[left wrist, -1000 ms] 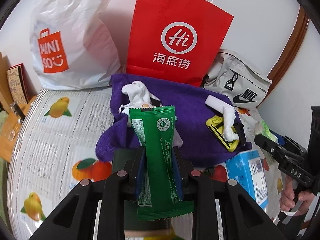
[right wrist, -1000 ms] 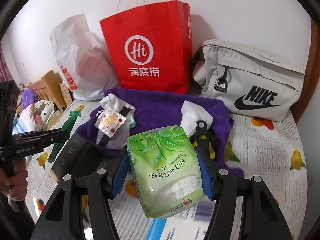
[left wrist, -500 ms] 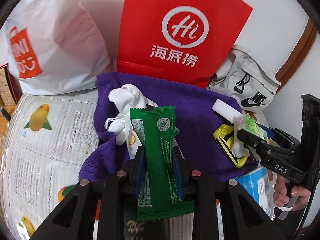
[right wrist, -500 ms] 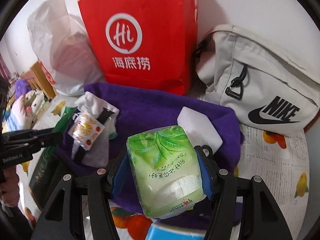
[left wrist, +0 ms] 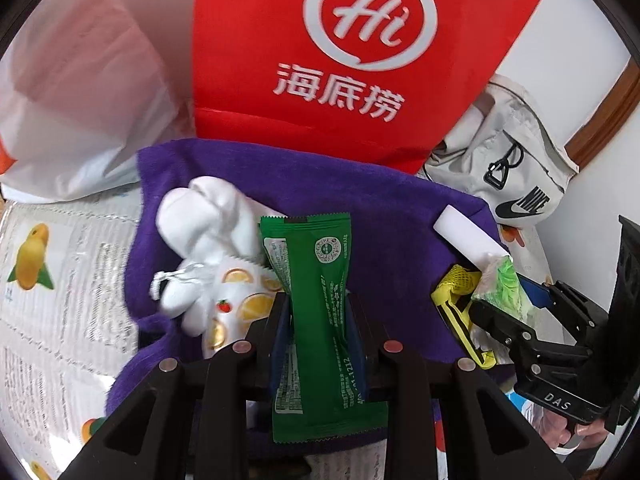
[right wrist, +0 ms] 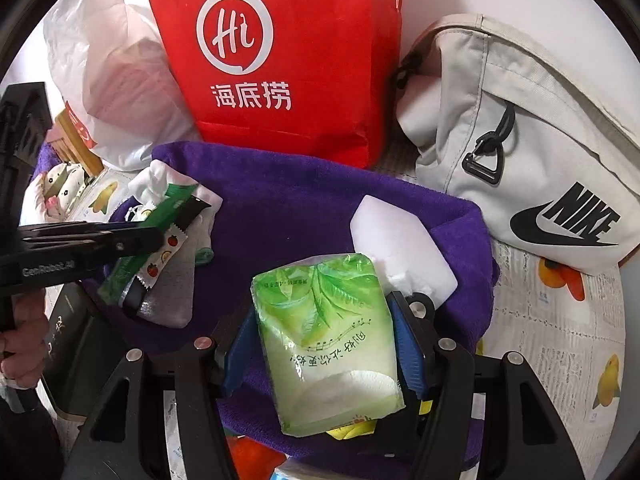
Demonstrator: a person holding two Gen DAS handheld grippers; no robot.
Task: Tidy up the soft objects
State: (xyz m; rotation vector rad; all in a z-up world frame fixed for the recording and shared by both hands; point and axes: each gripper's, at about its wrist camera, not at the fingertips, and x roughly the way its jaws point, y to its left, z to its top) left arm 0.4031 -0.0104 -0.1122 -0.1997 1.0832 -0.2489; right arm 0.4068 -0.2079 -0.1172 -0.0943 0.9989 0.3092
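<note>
A green sachet (left wrist: 320,300) is being gripped by the left tool (left wrist: 318,320), a tissue pack (right wrist: 326,344) by the right tool (right wrist: 320,344); both are being held above the purple towel (right wrist: 288,216), placement judged pending.

2 wrist cams, close, angled down, both over purple towel (left wrist: 400,216)

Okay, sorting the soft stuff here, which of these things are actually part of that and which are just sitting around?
Part of the job: green sachet in left gripper; tissue pack in right gripper; purple towel; white sock.

Lying about: red bag; grey bag; white plastic bag.
</note>
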